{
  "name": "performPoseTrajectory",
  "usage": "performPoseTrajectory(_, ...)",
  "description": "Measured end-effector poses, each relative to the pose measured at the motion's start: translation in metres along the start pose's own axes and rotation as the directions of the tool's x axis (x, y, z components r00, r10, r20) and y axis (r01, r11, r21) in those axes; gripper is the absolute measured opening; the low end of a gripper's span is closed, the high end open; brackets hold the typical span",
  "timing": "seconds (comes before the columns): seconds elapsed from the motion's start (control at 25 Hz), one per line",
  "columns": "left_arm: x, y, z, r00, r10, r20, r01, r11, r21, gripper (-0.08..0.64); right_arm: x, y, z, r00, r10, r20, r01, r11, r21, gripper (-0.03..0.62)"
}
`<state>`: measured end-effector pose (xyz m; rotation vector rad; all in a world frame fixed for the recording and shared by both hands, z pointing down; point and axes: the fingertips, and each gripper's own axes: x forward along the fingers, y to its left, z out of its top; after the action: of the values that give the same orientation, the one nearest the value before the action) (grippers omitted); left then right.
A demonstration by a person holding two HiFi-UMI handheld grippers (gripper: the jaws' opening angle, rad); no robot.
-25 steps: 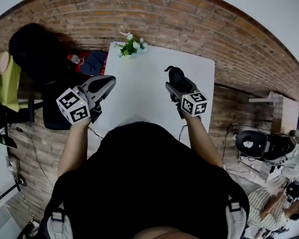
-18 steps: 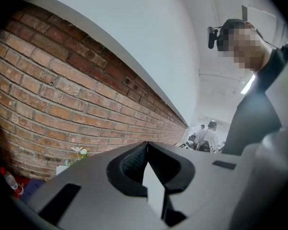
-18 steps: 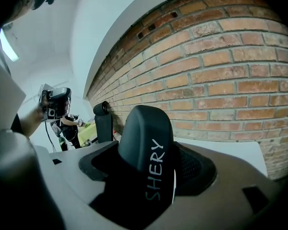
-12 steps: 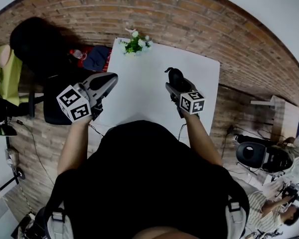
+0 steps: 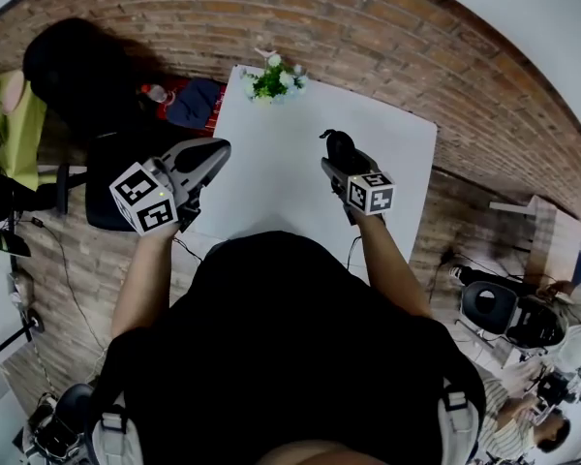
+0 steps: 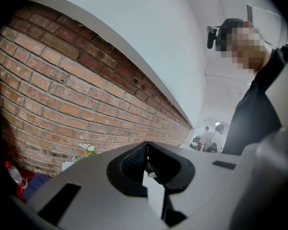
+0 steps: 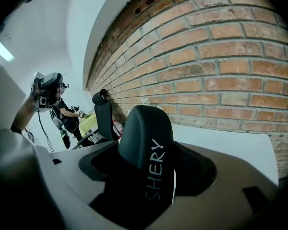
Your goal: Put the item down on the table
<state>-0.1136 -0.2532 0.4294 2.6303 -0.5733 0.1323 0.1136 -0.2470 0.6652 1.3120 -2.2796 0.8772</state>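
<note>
A black rounded case (image 7: 146,143) with pale lettering stands up between the jaws of my right gripper (image 7: 151,166), which is shut on it. In the head view that right gripper (image 5: 347,166) hangs over the right half of the white table (image 5: 271,192), with the black case (image 5: 339,144) sticking out of its front. My left gripper (image 5: 216,150) hovers at the table's left edge. Its jaws meet at the tips in the left gripper view, where the left gripper (image 6: 146,150) holds nothing.
A small pot of white flowers (image 5: 274,78) stands at the table's far edge, by the brick wall. A black chair (image 5: 77,76) and red and blue things (image 5: 189,103) are on the floor to the left. People and equipment stand at the far right.
My right gripper has sunk a little towards the table with the black case still in it. The left gripper has hardly moved.
</note>
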Motion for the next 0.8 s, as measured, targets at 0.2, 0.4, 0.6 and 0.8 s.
performPoseTrajectory(0.2,-0.001,0.005,0.0,1.0,0.01,0.002,-0.01,1.0,-0.006,0.012,0.013,-0.003,-0.008,0.999,0.004,-0.033,-0.003,1.0,0.009,0.348)
performPoseTrajectory(0.4,0.001,0.005,0.0,1.0,0.019,0.0,-0.019,1.0,0.001,0.012,0.026,-0.012,-0.024,0.997,-0.006,-0.082,0.007,1.0,0.003,0.348)
performPoseTrajectory(0.6,0.001,0.006,0.001,1.0,0.023,-0.003,-0.023,1.0,0.004,0.012,0.034,-0.018,-0.036,0.992,-0.024,-0.125,0.022,1.0,-0.012,0.349)
performPoseTrajectory(0.8,0.001,0.005,0.0,1.0,0.021,-0.005,-0.021,1.0,0.001,0.012,0.045,-0.026,-0.05,0.986,-0.037,-0.16,0.035,0.999,-0.012,0.349)
